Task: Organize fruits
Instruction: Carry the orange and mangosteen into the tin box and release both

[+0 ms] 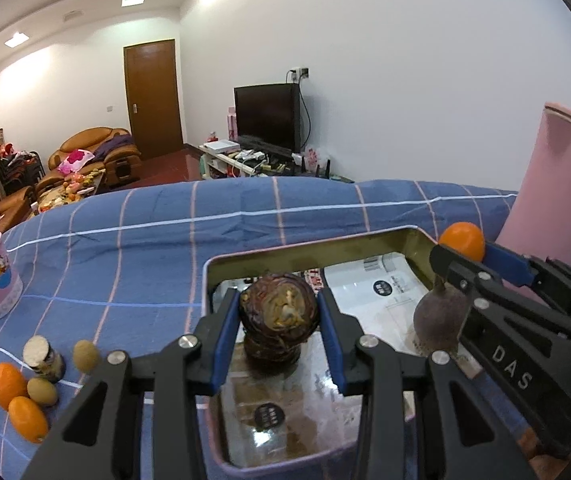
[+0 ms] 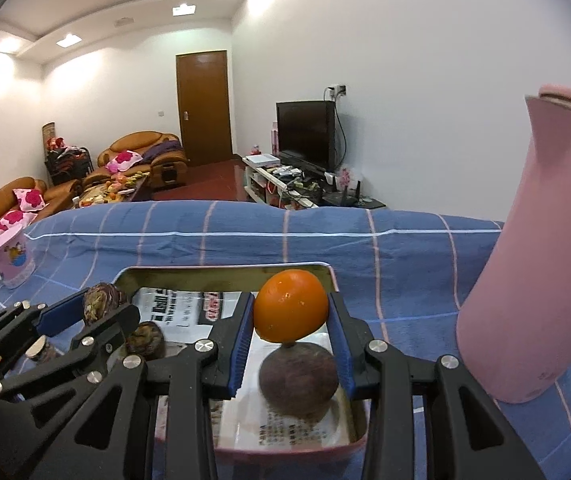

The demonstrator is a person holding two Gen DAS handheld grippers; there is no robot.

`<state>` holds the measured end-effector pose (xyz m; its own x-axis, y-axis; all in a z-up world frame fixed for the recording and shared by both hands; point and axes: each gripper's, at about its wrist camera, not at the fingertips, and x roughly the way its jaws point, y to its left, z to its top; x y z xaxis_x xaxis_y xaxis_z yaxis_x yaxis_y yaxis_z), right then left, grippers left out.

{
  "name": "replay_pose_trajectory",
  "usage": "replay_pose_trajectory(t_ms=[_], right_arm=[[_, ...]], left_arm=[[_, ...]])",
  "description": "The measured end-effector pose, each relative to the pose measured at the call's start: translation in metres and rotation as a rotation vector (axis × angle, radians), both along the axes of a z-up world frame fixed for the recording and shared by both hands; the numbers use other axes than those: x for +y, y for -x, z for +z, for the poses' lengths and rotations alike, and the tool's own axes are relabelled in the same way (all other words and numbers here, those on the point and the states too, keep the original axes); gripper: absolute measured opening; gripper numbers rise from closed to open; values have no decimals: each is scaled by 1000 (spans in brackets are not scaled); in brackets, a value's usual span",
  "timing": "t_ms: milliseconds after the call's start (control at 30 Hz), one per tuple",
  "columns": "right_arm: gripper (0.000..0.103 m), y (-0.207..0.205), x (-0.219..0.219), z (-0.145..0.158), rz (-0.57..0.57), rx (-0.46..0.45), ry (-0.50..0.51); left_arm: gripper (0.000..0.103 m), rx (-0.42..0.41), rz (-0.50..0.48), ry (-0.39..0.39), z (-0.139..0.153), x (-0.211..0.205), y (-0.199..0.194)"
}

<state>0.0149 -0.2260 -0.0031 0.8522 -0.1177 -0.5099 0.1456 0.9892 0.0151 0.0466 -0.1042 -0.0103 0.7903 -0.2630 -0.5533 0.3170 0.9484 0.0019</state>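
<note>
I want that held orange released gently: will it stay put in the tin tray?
The round orange fruit will probably roll: it hangs above a purple-brown fruit. The shiny metal tray looks slick, though its raised rim should contain it.

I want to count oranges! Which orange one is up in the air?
The orange gripped in the right gripper jaws above the tray; the two other oranges lie on the blue cloth.

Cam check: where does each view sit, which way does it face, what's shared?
Left wrist: behind the left claw, facing the tray; dark fruit held, right claw visible.
Right wrist: behind the right claw, holding an orange; left claw visible.
Shared: tray, pink jug, TV.
</note>
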Motion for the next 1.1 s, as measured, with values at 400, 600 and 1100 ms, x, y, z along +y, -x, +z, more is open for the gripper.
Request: replay_pose_trajectory(t_ms=[400,600,1100], right_arm=[[39,-14,2,-4,23,18,29],[39,-24,-3,-5,28,36,5],[46,-21,-10,-5,78,12,-93]], left_arm=[[40,61,39,-20,-6,-10,-21],[40,79,51,-26,-8,-13,-26],[43,38,81,-20,-4,-10,-20]])
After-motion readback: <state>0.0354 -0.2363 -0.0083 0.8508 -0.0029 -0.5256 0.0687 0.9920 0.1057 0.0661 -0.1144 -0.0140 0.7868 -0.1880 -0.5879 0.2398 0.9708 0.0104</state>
